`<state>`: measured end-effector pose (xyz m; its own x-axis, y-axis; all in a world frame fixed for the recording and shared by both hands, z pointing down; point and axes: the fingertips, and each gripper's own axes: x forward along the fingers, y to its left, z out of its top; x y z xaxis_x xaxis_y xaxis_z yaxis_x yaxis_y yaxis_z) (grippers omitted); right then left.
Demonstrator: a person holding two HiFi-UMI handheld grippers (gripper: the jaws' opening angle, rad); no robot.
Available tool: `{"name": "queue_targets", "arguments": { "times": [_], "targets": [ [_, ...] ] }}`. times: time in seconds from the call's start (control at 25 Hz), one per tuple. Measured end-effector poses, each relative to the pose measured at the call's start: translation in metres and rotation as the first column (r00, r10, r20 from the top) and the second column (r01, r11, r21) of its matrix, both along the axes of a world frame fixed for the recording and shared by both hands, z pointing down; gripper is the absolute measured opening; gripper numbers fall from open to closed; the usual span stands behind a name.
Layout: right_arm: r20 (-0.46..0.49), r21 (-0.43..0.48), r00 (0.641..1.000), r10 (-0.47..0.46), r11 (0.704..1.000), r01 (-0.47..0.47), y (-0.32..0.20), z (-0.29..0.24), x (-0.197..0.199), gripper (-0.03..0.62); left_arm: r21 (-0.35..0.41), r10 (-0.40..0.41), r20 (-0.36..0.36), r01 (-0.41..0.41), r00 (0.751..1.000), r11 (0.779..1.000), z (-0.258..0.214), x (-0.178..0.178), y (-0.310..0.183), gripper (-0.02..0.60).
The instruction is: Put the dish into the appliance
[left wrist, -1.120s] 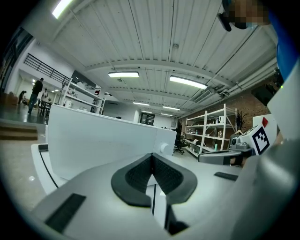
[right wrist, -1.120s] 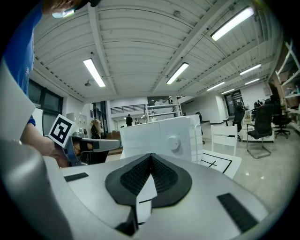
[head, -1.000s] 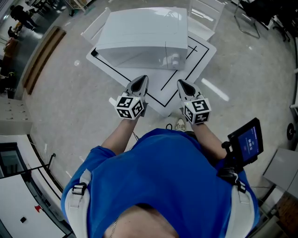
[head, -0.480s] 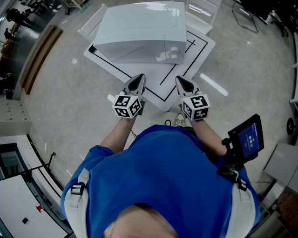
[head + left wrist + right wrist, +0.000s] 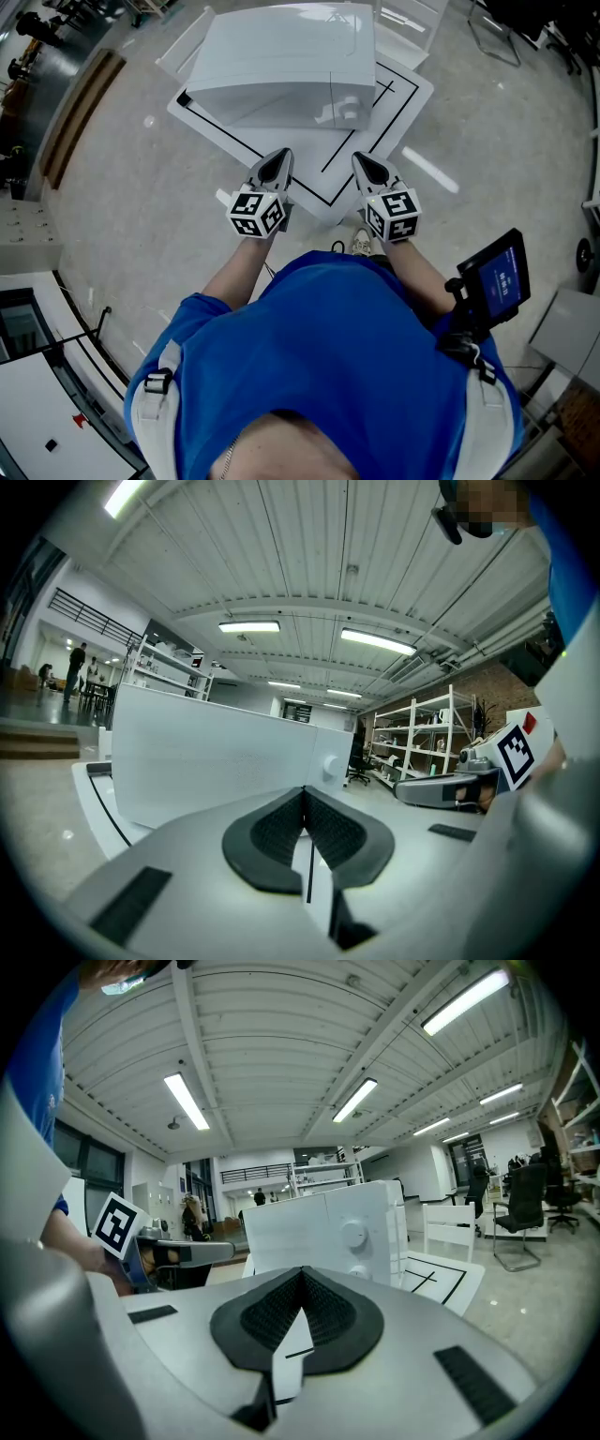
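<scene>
Both clenched, empty, side by side: left gripper (image 5: 281, 159), right gripper (image 5: 366, 164). White appliance (image 5: 281, 66) just ahead of both, door apparently shut. No dish in any view (likely rigid, slick, breakable); judged best pinched at rim.

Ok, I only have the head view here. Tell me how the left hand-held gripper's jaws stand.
Observer: The left hand-held gripper is shut, jaws pressed together, nothing between them.
Operator: Now the right one.
Observer: The right hand-held gripper is shut too, and empty.
Operator: Describe the front of the machine.
Observer: The right gripper view shows two round knobs, one above the other, at the right of the front of the appliance.
</scene>
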<state>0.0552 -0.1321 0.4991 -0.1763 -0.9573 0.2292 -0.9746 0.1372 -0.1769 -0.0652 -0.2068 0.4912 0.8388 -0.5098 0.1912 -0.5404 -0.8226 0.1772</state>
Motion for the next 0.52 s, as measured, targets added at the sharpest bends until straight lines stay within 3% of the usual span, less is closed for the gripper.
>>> {"name": "queue_targets", "arguments": {
  "times": [0.52],
  "targets": [
    [-0.013,-0.001,1.0,-0.006,1.0,0.006,-0.0026,-0.0005,-0.0001,0.002,0.002,-0.001,-0.013,0.001,1.0,1.0,-0.002,0.0022,0.0002,0.008]
  ]
}}
